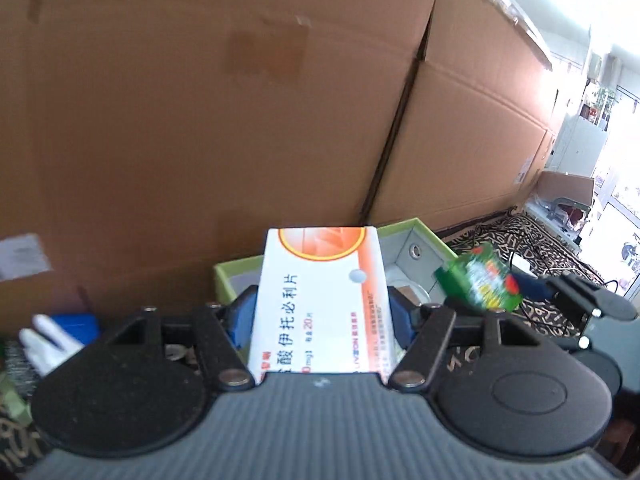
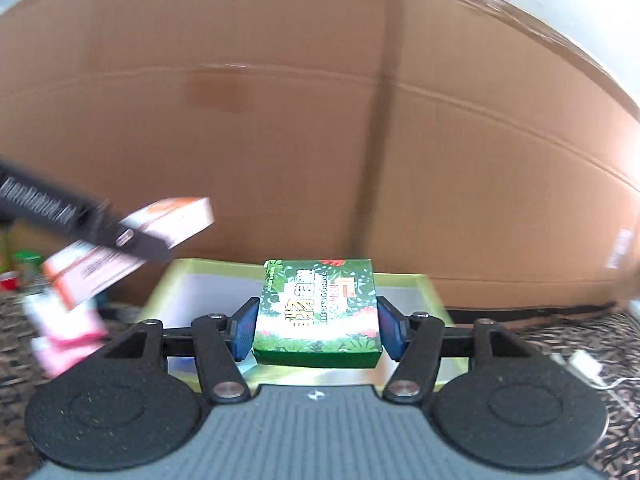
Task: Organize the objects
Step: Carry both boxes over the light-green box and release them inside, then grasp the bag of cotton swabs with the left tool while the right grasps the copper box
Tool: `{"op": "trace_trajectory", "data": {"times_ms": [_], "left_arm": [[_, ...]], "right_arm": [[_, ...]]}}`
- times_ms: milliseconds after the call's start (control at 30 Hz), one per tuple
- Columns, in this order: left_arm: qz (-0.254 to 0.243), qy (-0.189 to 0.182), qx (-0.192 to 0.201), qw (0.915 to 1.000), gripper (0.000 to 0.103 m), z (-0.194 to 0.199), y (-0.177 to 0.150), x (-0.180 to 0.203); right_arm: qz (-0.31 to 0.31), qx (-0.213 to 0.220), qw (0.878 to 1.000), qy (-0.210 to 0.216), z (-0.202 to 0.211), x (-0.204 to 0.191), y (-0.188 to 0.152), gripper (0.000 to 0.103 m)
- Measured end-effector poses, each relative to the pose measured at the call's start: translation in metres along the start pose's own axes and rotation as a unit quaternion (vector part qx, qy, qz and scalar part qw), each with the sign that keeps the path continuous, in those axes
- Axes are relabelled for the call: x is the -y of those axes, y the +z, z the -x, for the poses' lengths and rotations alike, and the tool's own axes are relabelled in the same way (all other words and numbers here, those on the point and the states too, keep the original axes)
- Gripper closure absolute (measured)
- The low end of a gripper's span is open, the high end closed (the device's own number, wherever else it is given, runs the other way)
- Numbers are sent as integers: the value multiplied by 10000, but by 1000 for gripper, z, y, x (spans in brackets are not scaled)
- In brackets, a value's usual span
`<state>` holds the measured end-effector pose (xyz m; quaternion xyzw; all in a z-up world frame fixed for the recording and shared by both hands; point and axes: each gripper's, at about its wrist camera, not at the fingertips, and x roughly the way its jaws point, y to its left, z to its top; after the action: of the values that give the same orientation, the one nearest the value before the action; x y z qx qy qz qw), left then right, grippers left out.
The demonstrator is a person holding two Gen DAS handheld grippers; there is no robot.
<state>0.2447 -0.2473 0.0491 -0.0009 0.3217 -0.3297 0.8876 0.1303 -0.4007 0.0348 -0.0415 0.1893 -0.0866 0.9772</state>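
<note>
Cardboard fills the background behind the green-rimmed tray [image 2: 404, 280], our landmark. We see the left gripper [image 1: 320, 316] pinching a white and orange medicine box [image 1: 320, 300] between its blue pads, held above the tray's near edge. The right gripper [image 2: 316, 324] clamps a green leafy box [image 2: 318, 312], also held over the tray. A patterned cloth [image 2: 560, 340] lies beneath the tray.

- medicine box [image 1: 320, 304]: white with an orange arc and black characters;
- small box [image 2: 318, 312]: green, leafy print, red flowers;
- tray [image 2: 404, 280]: lime-green rim, grey inside;
- cartons [image 1: 200, 120], upper frame: plain brown;
- cloth [image 2: 580, 340], lower right: dark, pale squiggles
</note>
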Motion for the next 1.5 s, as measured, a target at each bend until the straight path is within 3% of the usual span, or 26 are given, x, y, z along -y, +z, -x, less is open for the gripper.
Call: {"op": "trace_trajectory", "data": {"times_ms": [200, 400, 500, 600, 733, 833, 933, 1033, 1267, 1500], "left_arm": [[61, 198, -349, 9992, 38, -74, -5, 6], [105, 310, -387, 9987, 37, -100, -9, 4], [171, 325, -90, 9993, 0, -97, -11, 4], [240, 332, 143, 9991, 0, -86, -10, 1], [196, 280, 493, 9982, 0, -53, -10, 7], [183, 225, 908, 9954, 0, -14, -18, 7], [170, 274, 1142, 9929, 0, 22, -36, 7], [136, 498, 1134, 9922, 0, 56, -54, -1], [158, 1290, 1031, 9861, 0, 130, -111, -37], [672, 2025, 565, 9753, 0, 184, -180, -102]], "right_arm": [[-218, -287, 9988, -316, -56, 43, -10, 38], [-339, -420, 9981, -301, -96, 43, -18, 38], [-375, -634, 9971, -213, -110, 42, -22, 33], [-176, -581, 9979, -208, -100, 39, -18, 25], [-212, 46, 9994, -288, -52, 44, 4, 16], [-488, 523, 9974, -58, -10, 45, 13, 8], [-461, 709, 9963, 177, 22, 29, 13, 8], [-388, 748, 9954, 465, 49, 5, 5, 7], [-394, 499, 9909, 1190, 69, -55, -18, 7], [-279, -141, 9816, 1883, 60, -123, -59, 7]]}}
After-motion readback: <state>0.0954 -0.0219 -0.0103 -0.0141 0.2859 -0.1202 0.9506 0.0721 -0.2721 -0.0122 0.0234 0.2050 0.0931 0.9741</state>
